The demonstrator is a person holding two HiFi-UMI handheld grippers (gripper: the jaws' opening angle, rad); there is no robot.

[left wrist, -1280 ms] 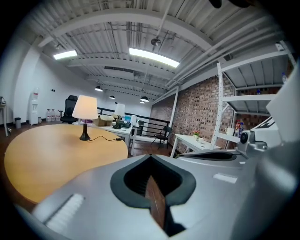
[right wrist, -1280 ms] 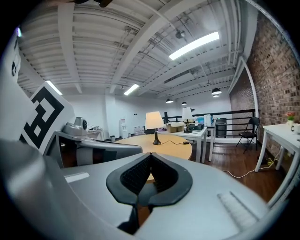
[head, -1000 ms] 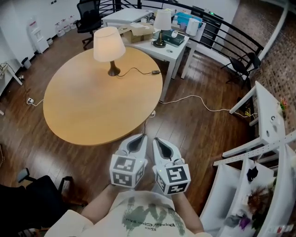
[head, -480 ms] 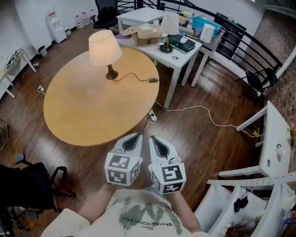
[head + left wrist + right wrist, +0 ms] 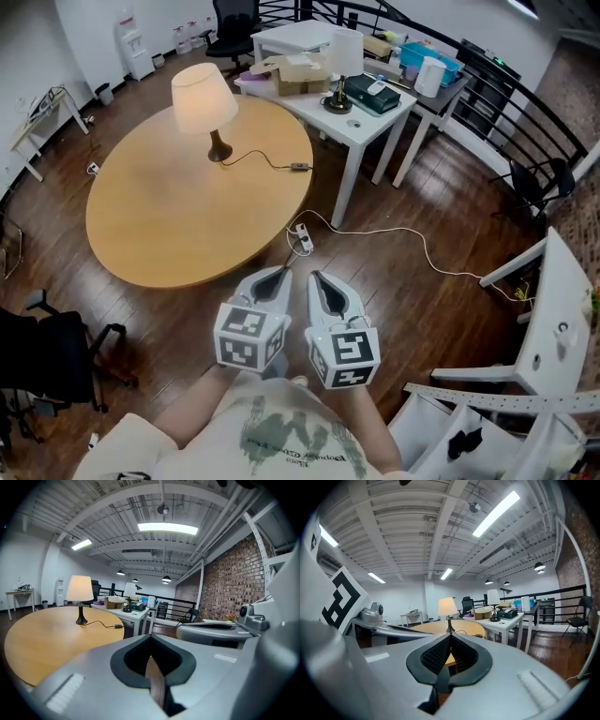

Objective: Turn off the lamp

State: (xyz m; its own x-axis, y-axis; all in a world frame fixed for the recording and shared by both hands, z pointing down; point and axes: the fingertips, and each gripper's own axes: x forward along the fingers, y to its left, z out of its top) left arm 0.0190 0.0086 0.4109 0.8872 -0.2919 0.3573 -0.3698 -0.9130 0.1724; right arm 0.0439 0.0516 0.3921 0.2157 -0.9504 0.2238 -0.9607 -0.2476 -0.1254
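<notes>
Lit lamp [image 5: 203, 98] at far edge of worktop [image 5: 178, 225], ahead-left and well apart from both claws, clenched empty; left claw [image 5: 279, 275] nearer than right claw [image 5: 318, 278]; cord switch [image 5: 300, 167] by right edge.

Left gripper [image 5: 151, 645] jaws together, empty; lit lamp [image 5: 79, 592] on round table [image 5: 37, 639]; cord [image 5: 101, 625] reaches probably a switch [image 5: 118, 626].

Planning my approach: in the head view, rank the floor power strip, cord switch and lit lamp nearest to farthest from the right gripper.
1. Power strip, on the floor ahead of the right gripper.
2. Cord switch, on the round table, right side.
3. Lit lamp, far left on that table.
</notes>
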